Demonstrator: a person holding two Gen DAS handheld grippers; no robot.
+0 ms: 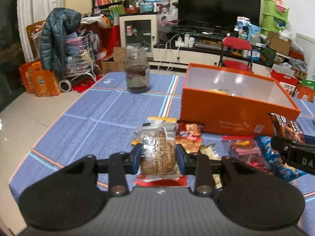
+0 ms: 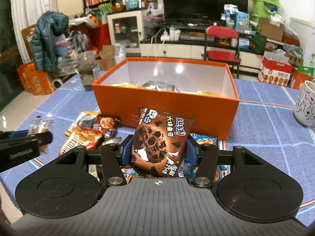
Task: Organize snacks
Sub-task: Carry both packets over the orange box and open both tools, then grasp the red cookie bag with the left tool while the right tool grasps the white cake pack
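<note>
My left gripper [image 1: 158, 158] is shut on a clear packet of brown grain snack [image 1: 158, 151] and holds it above the blue tablecloth. My right gripper [image 2: 158, 149] is shut on a brown chocolate cookie packet [image 2: 160, 140], held upright in front of the open orange box [image 2: 165, 106]. The box [image 1: 232, 116] holds several snack packets. A pile of loose snack packets [image 2: 90, 131] lies on the cloth before the box; it also shows in the left wrist view [image 1: 246, 153]. The left gripper shows at the left of the right wrist view [image 2: 25, 143].
A glass jar [image 1: 137, 72] stands at the far side of the table, left of the box. A white patterned mug [image 2: 305, 104] stands at the right. A red folding chair [image 2: 221, 47] and a cluttered TV stand lie beyond the table.
</note>
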